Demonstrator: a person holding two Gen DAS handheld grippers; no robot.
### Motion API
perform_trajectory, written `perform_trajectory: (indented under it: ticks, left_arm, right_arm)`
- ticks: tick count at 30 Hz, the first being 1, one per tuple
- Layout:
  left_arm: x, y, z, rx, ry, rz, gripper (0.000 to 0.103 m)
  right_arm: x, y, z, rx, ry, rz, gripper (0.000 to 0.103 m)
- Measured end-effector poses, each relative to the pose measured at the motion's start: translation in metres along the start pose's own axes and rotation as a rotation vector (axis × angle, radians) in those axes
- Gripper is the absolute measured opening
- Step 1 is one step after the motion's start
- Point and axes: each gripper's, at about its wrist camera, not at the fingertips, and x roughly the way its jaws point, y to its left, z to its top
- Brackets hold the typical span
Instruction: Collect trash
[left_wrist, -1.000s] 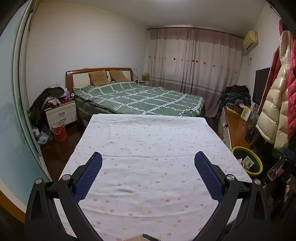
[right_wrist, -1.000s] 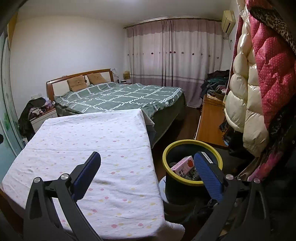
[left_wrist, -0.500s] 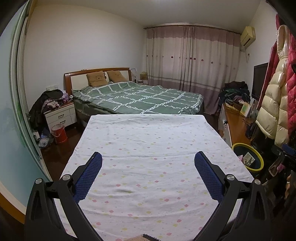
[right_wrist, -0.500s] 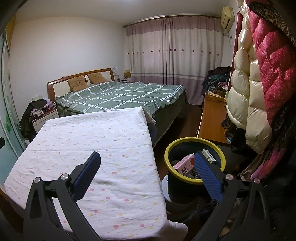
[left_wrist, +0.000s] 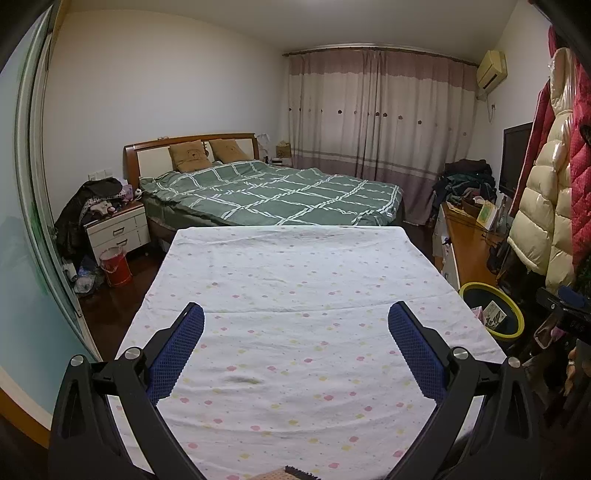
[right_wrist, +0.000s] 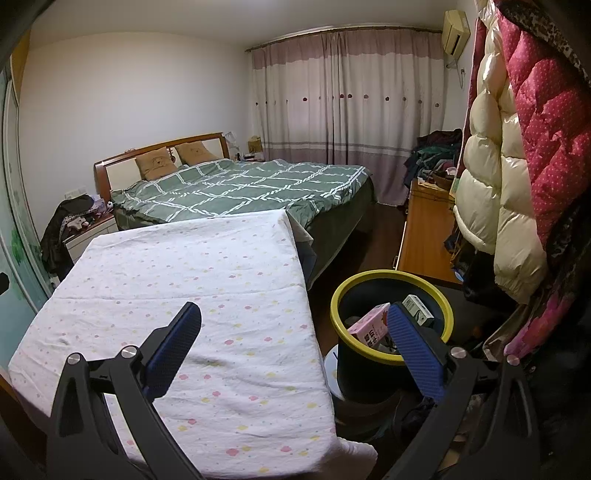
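Hovering with its fingers spread wide and nothing between them, the right gripper (right_wrist: 293, 321) hangs above the right edge of the cloth-covered table (right_wrist: 192, 280), its right finger overlapping the trash bin (right_wrist: 391, 282) in the right wrist view. The left gripper (left_wrist: 295, 321) is likewise spread and empty, held over the near middle of the same table.

What could go wrong from here: the dotted cloth shows no trash on it, so a further reach might close on the fabric alone and drag it off. A dark smudge (left_wrist: 240, 380) on the near part of the cloth could be mistaken for litter (I judge it a stain or crease; it is too flat to tell). Swinging the right gripper low towards the bin risks knocking its yellow rim and tipping it, since it stands on the floor just beside the table's right edge, hemmed in by the hanging coats (right_wrist: 517, 155).

The collected trash sits inside the bin: a pink carton (right_wrist: 367, 326) lying tilted against the inner wall, and a white-and-green carton (right_wrist: 417, 310) beside it to the right. Both look like light, slightly crushed drink boxes. The task seems essentially finished.
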Motion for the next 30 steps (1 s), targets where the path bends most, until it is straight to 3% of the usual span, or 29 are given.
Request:
perform_trajectory:
  ticks: [30]
  left_arm:
    - [0.0069, -0.0009, -0.0023, 0.009, 0.017, -0.006, 0.098]
  right_arm:
    - [0.0025, -0.0006, -0.0031, 0.006, 0.006, 0.003, 0.096]
